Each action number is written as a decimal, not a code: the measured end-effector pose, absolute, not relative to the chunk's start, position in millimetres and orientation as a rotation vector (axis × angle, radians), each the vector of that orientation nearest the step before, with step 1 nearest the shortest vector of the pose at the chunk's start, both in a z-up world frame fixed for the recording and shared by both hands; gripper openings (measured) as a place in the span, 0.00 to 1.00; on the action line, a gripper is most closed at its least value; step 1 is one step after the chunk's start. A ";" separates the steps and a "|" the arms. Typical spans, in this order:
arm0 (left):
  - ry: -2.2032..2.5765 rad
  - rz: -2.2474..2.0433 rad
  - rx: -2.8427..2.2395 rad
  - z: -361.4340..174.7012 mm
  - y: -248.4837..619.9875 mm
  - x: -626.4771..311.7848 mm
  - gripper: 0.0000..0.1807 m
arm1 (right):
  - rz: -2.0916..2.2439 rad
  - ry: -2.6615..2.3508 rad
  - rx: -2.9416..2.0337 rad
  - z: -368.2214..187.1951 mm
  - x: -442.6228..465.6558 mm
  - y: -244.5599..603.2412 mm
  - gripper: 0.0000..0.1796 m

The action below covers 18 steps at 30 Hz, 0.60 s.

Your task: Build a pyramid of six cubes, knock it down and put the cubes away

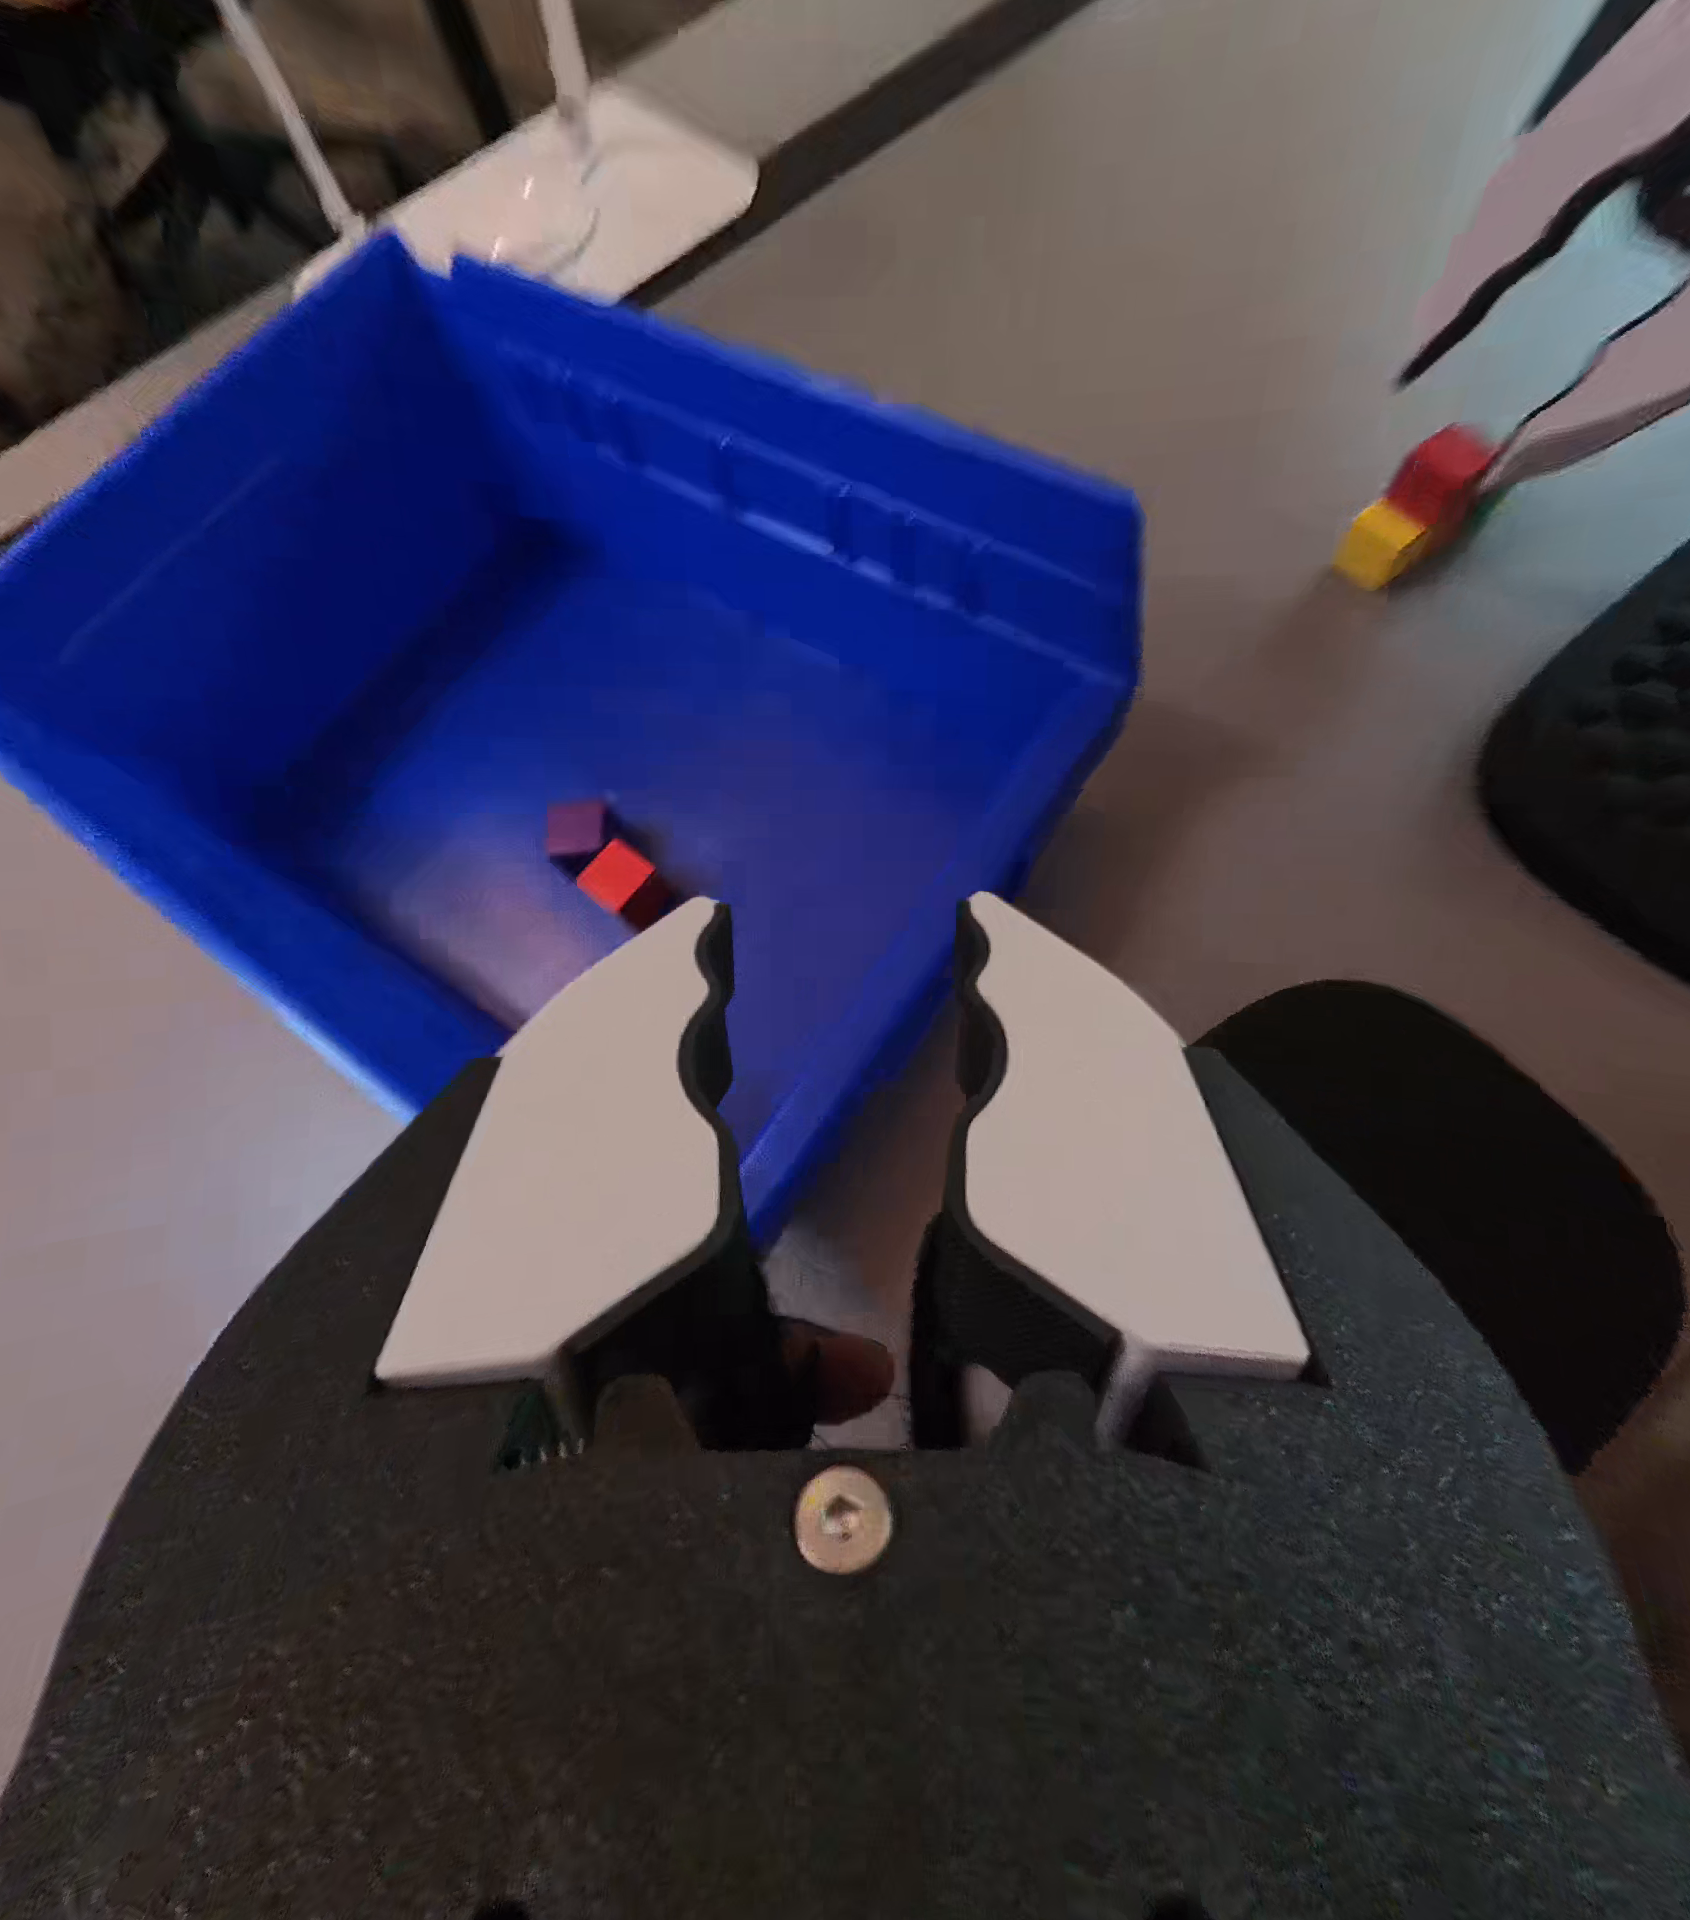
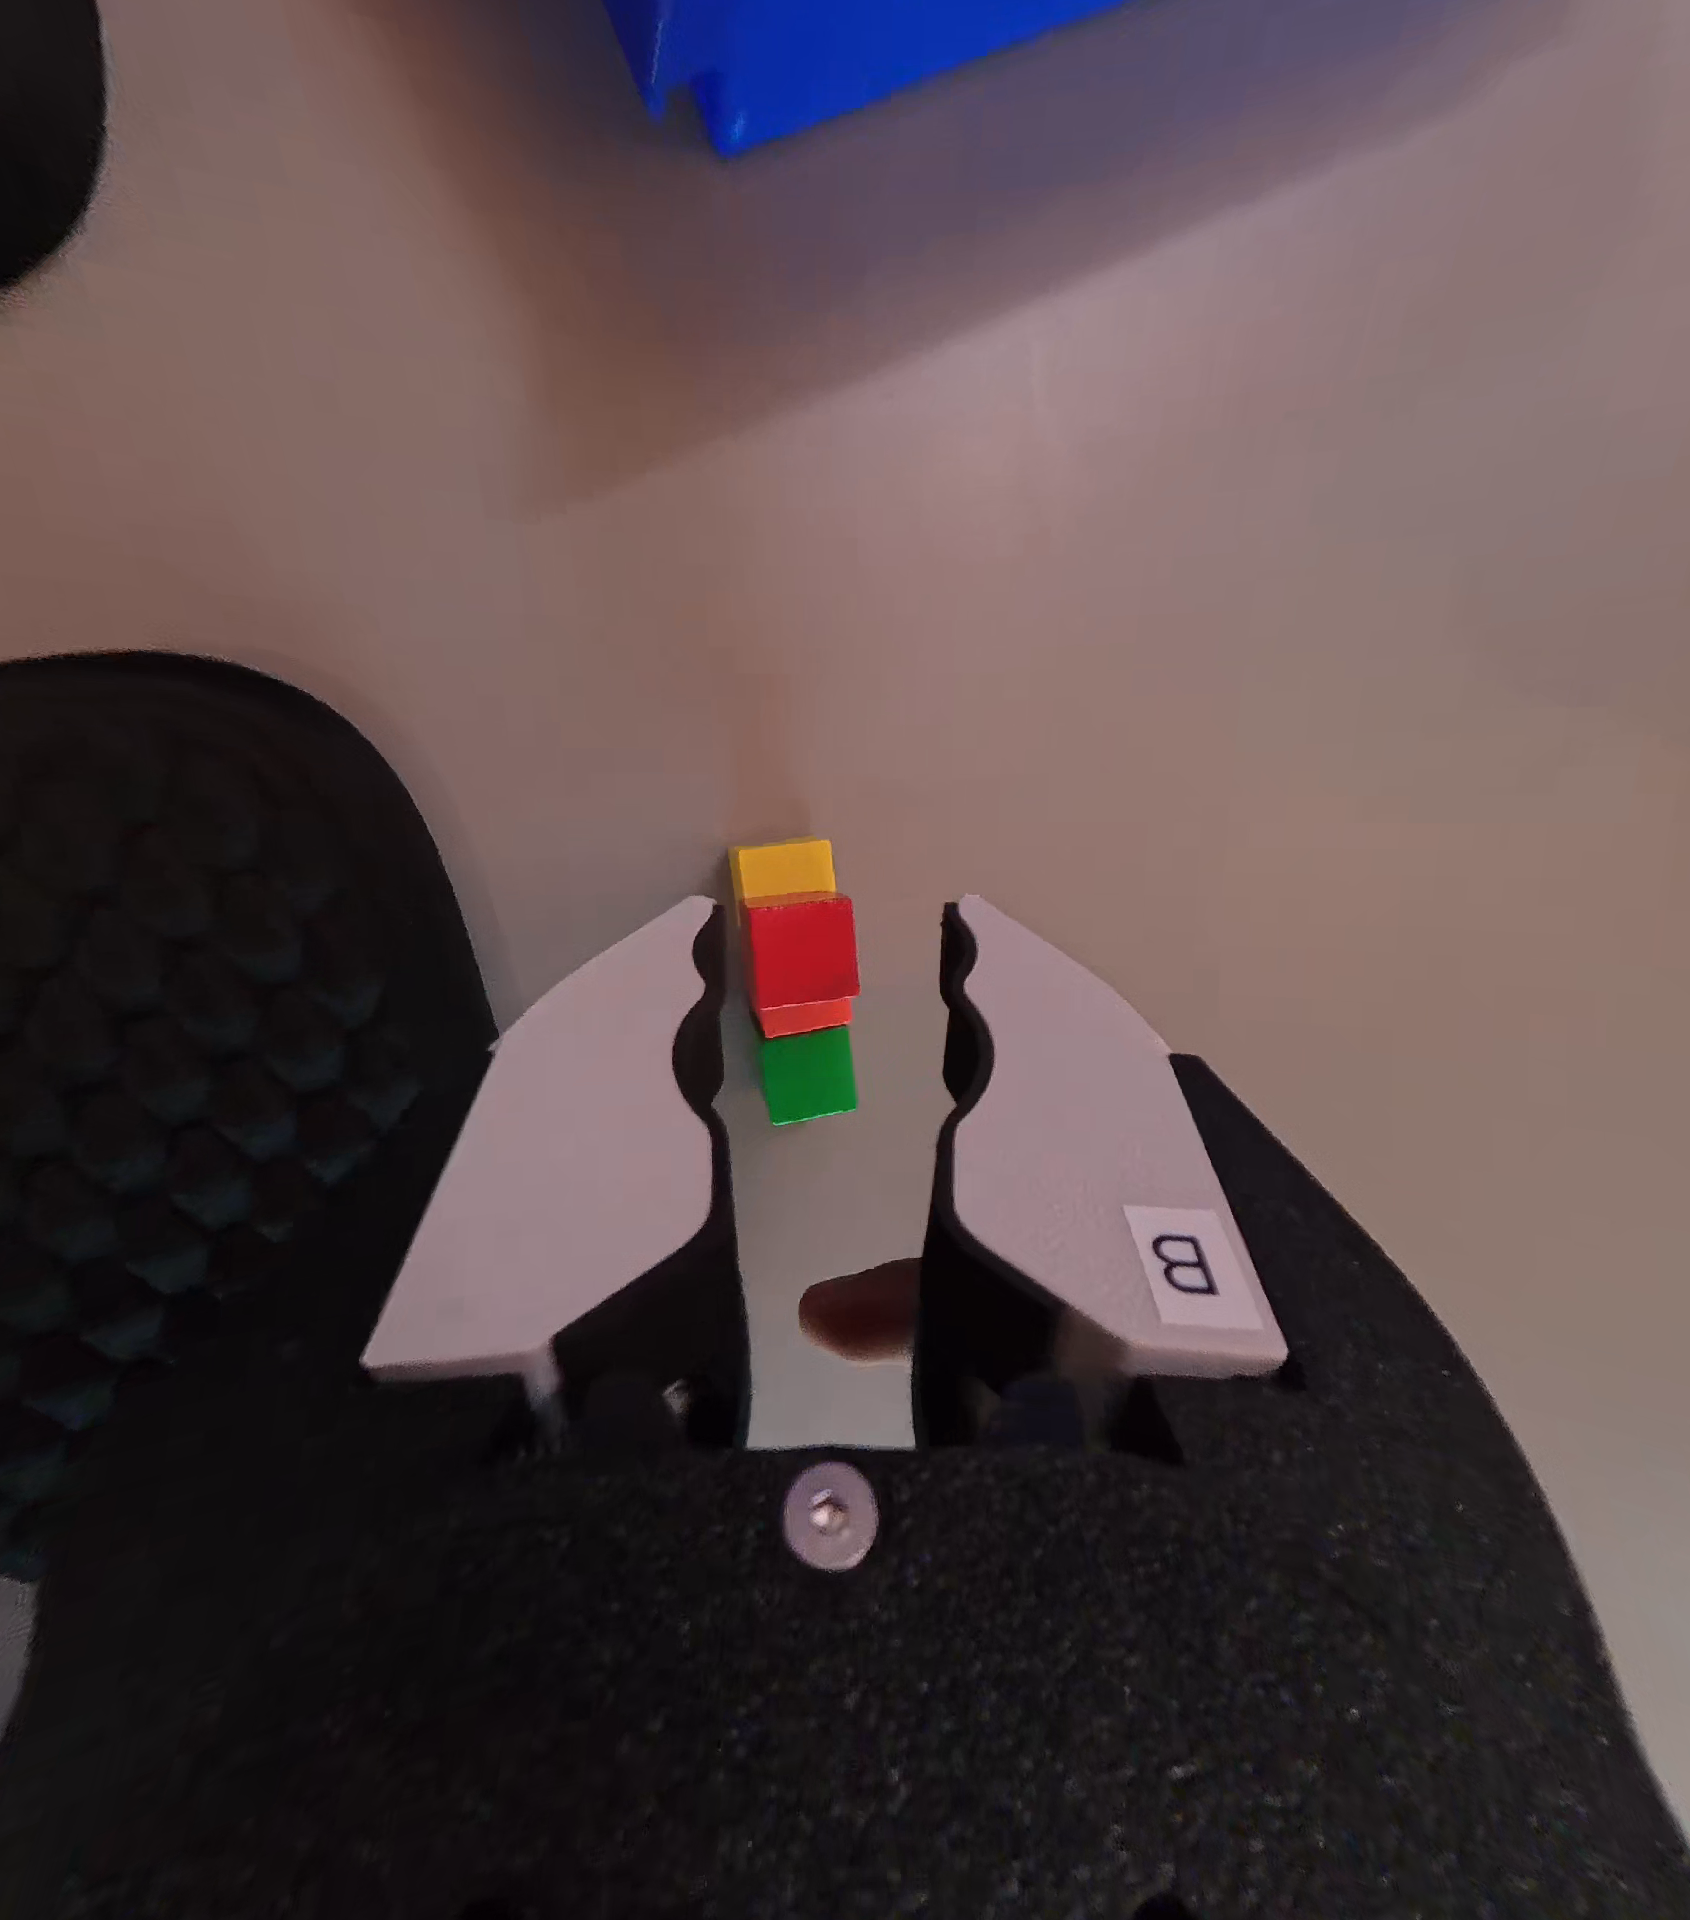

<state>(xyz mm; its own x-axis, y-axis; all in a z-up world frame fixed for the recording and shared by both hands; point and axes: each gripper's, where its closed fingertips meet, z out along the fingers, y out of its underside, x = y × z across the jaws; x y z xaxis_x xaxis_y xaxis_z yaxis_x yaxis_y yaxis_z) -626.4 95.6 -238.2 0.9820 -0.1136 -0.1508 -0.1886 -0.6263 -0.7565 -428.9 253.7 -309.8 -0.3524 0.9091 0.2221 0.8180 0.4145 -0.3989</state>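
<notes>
A blue bin stands on the table with a purple cube and a red cube lying on its floor. My left gripper is open and empty, hovering over the bin's near corner. In the right wrist view a yellow cube, an orange cube and a green cube lie in a row on the table, with a red cube on top. My right gripper is open around the red cube, its fingers apart from it. The stack and right gripper also show far right in the left wrist view.
Black chair cushions sit left of the cube row, and also show at the right in the left wrist view. A white lamp base stands behind the bin. A corner of the bin shows at the top of the right wrist view. Tip to tip, the grippers are about 25 centimeters apart. The green cube lies around 5 centimeters away from my right fingertips.
</notes>
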 end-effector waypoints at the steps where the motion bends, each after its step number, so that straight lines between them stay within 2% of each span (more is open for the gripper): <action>1: 0.218 0.162 -2.327 -243.2 98.8 -634.6 0.22 | 0.339 -2.239 -1.470 -304.5 -430.2 252.6 0.22; 4: 0.266 0.233 -2.565 -263.0 116.6 -653.6 0.22 | 0.436 -2.151 -1.428 -287.0 -433.2 245.3 0.22; 11: 0.015 0.181 -3.053 -325.5 150.8 -682.7 0.26 | 0.531 -2.046 -1.334 -265.6 -432.3 228.2 0.22; 18: -0.157 0.037 -3.054 -348.6 160.1 -690.0 0.20 | 0.584 -2.000 -1.310 -257.5 -419.8 225.1 0.22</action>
<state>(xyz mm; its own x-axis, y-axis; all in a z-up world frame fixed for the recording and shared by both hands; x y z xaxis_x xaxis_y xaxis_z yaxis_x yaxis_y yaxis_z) -690.0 160.1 -348.6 0.9945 0.1031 -0.0198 0.1011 -0.9913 -0.0840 -419.8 225.1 -257.5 -0.2739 0.9181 0.2864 0.6196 0.3963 -0.6776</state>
